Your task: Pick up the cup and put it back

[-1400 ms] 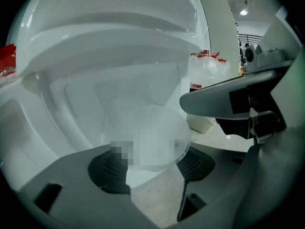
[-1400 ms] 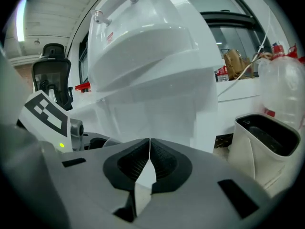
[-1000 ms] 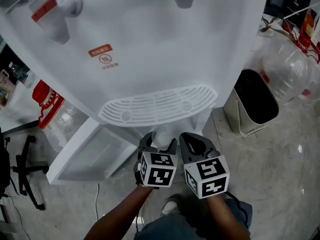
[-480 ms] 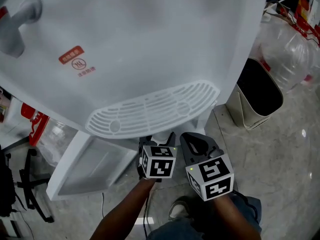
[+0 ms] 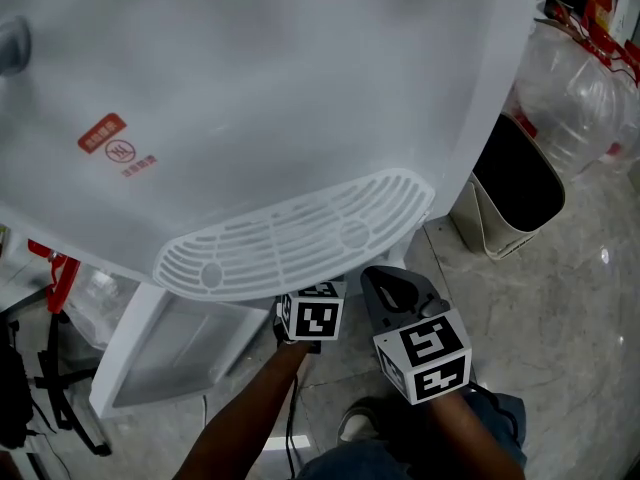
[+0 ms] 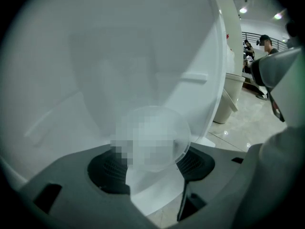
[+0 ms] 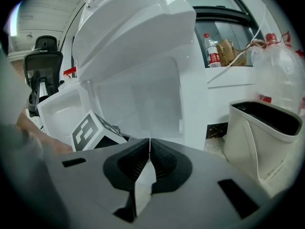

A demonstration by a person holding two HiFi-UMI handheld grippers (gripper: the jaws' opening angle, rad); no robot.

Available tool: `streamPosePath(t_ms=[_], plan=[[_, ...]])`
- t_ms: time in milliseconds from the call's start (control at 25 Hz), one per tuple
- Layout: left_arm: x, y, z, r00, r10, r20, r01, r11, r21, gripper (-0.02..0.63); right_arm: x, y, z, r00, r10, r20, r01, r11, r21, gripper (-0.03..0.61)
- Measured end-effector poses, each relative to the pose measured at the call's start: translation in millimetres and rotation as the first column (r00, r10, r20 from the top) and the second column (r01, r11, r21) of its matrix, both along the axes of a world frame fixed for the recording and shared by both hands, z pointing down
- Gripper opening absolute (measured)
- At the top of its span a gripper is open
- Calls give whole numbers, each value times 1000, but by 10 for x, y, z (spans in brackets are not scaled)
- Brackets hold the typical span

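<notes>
Since a second ago the left claw has slid forward and down. In the head view its jaws and the cup are now hidden under the drip tray, and only its marker cube shows, at 6 o'clock. Its jaws stand wide and grip the clear cup by its sides, inside the white recess low in the dispenser. In the left claw view the recess walls close in at 9 and 12 o'clock, with a small ledge at 2 o'clock. I cannot tell whether the cup touches the recess bottom.

The right claw hangs just beside the left, at its 3 o'clock, with its jaws closed together on nothing. It is outside the recess.

The tray's rim juts out over the left claw, so there is little room to rise there. At 8 o'clock of the head view the recess door stands open over the floor, fencing that side. Open tile lies at 4 o'clock.

Farther off, at 2 o'clock, a bin stands near the dispenser's side. Past it, at 1 o'clock, lie clear bottles.
</notes>
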State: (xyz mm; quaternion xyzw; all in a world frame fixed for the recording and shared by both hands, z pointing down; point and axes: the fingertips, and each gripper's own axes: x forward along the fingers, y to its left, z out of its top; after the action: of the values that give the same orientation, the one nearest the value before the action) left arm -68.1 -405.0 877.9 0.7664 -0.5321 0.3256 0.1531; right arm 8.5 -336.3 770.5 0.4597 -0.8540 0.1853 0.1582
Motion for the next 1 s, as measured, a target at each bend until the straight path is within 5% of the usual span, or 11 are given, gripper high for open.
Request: streamPosePath(t_ms=[1000], plan=[[9, -164, 116, 1000, 2, -18, -1, 1000, 15, 295, 137, -44, 204, 1000, 16, -19, -17, 998, -53, 21]])
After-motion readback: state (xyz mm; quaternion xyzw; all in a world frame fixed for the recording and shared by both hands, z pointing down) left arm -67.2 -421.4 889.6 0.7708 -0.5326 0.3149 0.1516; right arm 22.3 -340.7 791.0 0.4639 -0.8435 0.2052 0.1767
